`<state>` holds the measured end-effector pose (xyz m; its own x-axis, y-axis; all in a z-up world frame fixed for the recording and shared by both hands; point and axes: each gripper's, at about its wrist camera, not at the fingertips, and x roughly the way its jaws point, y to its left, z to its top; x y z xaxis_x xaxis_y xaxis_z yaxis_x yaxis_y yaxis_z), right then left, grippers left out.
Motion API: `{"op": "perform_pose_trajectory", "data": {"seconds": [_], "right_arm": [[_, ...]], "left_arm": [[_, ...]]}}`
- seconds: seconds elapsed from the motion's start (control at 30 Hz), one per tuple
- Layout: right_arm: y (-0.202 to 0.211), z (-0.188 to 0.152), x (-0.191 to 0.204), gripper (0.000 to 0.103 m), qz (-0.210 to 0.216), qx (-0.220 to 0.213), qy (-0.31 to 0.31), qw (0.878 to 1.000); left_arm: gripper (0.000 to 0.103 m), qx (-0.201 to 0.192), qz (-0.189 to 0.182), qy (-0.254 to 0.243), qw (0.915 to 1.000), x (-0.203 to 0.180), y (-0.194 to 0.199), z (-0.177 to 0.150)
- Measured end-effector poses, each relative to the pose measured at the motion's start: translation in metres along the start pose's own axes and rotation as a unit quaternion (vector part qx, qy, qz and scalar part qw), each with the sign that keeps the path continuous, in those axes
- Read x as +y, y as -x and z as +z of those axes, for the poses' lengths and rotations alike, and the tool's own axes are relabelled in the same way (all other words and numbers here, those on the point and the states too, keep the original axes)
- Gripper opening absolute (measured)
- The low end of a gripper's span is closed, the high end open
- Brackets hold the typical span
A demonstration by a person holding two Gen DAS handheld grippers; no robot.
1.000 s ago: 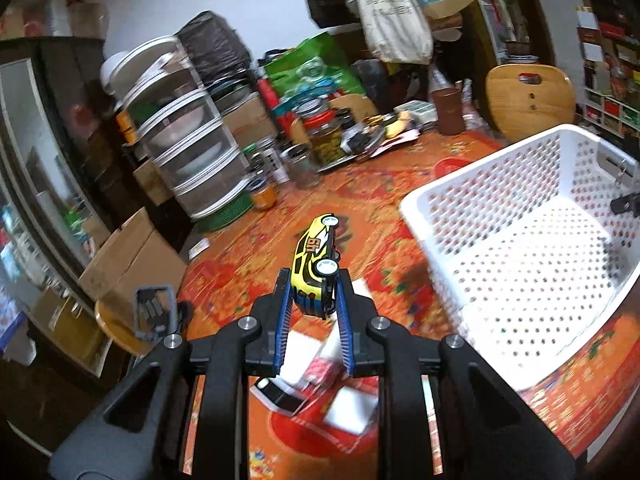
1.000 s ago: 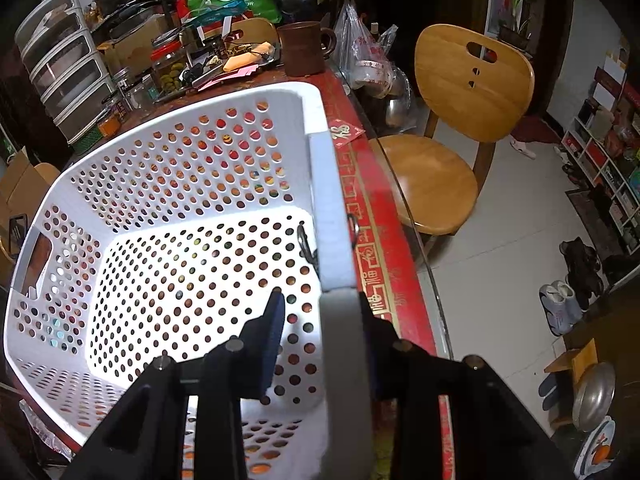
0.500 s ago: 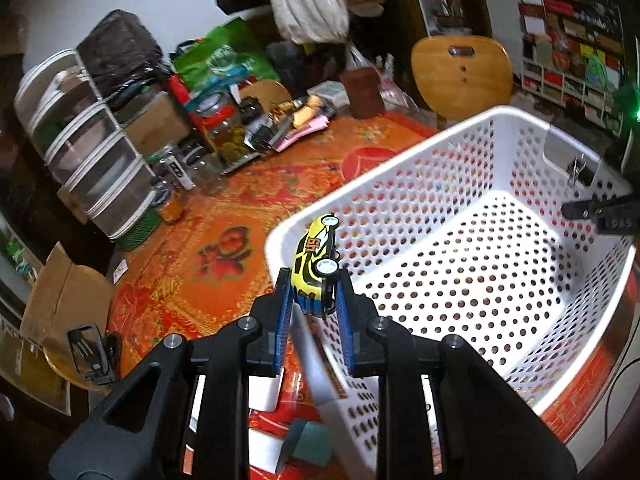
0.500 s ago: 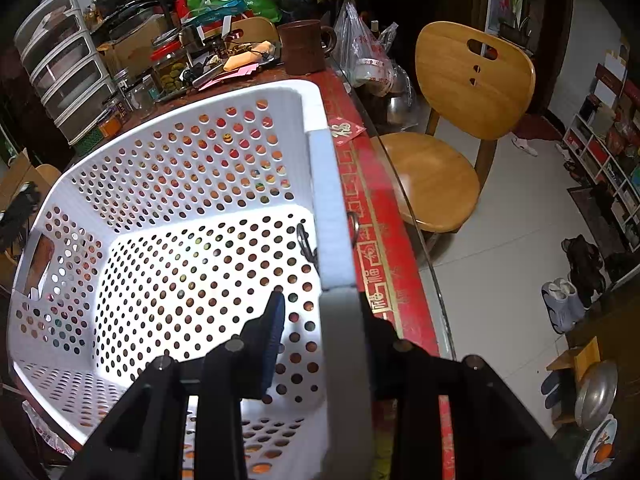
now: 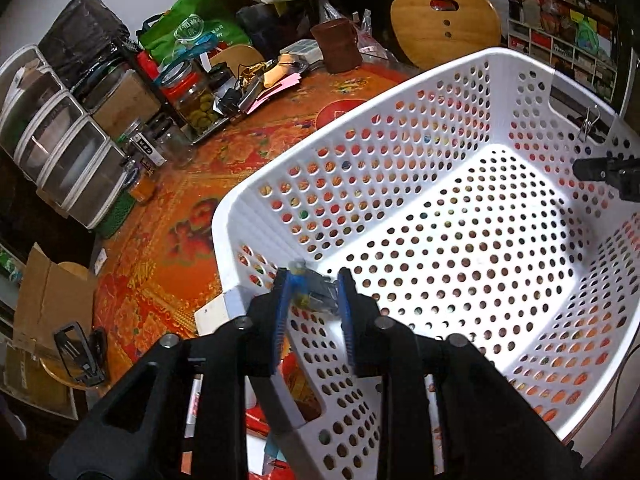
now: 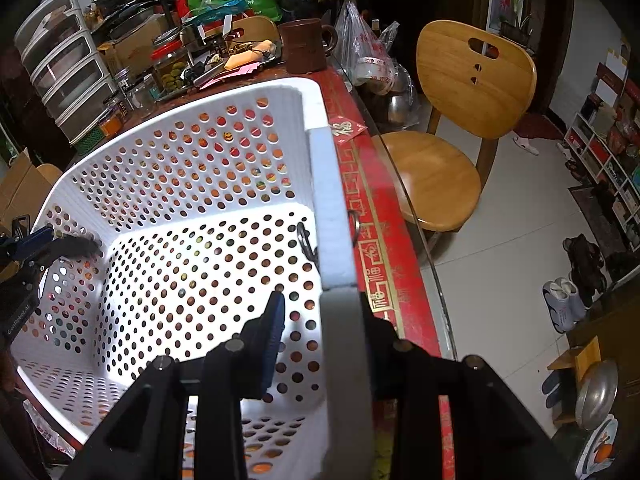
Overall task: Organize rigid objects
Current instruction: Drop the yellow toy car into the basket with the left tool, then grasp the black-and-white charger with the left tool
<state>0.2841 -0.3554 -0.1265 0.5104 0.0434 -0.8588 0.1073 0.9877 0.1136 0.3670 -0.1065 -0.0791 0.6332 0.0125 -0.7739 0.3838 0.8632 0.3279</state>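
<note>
A white perforated basket (image 5: 400,92) stands on the red and orange tablecloth; it also shows in the right wrist view (image 6: 326,200). My left gripper (image 5: 314,300) is over the basket's near left corner with its jaws apart. A blurred toy car (image 5: 314,294) sits between the fingertips, dropping away from them. My right gripper (image 6: 316,312) straddles the basket's right rim, one finger (image 6: 274,328) inside and the other behind the wall. The left gripper shows at the basket's far corner in the right wrist view (image 6: 60,242).
Jars (image 5: 196,100), a brown mug (image 5: 338,46), stacked plastic drawers (image 5: 60,144) and bags crowd the table's far side. A wooden chair (image 6: 452,120) stands beside the table. White boxes (image 5: 212,316) lie left of the basket. A binder clip (image 5: 588,122) hangs on the far rim.
My left gripper moved over the basket's corner and opened. The yellow toy car, held firmly before, is now loose and blurred between the fingers. The right gripper kept its place on the rim.
</note>
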Motion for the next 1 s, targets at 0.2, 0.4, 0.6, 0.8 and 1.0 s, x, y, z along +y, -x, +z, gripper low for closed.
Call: {"op": "perform_pose_trajectory", "data": {"seconds": [0.2, 0.4, 0.6, 0.8, 1.0], "right_arm": [[0.0, -0.003, 0.001, 0.033, -0.002, 0.001, -0.001, 1.0], [-0.001, -0.001, 0.0, 0.032, -0.003, 0.001, -0.002, 1.0], [0.0, 0.0, -0.002, 0.032, -0.001, 0.0, -0.004, 1.0], [0.001, 0.0, -0.001, 0.032, 0.001, -0.001, -0.003, 1.0], [0.001, 0.001, -0.001, 0.032, -0.004, 0.001, 0.002, 1.0]], "left_arm": [[0.085, -0.091, 0.015, 0.018, 0.9956, 0.012, 0.046, -0.01], [0.102, -0.17, 0.054, 0.119, 0.9767, 0.078, 0.104, -0.057], [0.102, -0.107, 0.078, 0.257, 0.9572, 0.161, 0.072, -0.145], [0.102, -0.03, 0.083, 0.299, 0.9502, 0.185, 0.012, -0.207], [0.094, -0.015, 0.057, 0.316, 0.9469, 0.196, -0.019, -0.219]]}}
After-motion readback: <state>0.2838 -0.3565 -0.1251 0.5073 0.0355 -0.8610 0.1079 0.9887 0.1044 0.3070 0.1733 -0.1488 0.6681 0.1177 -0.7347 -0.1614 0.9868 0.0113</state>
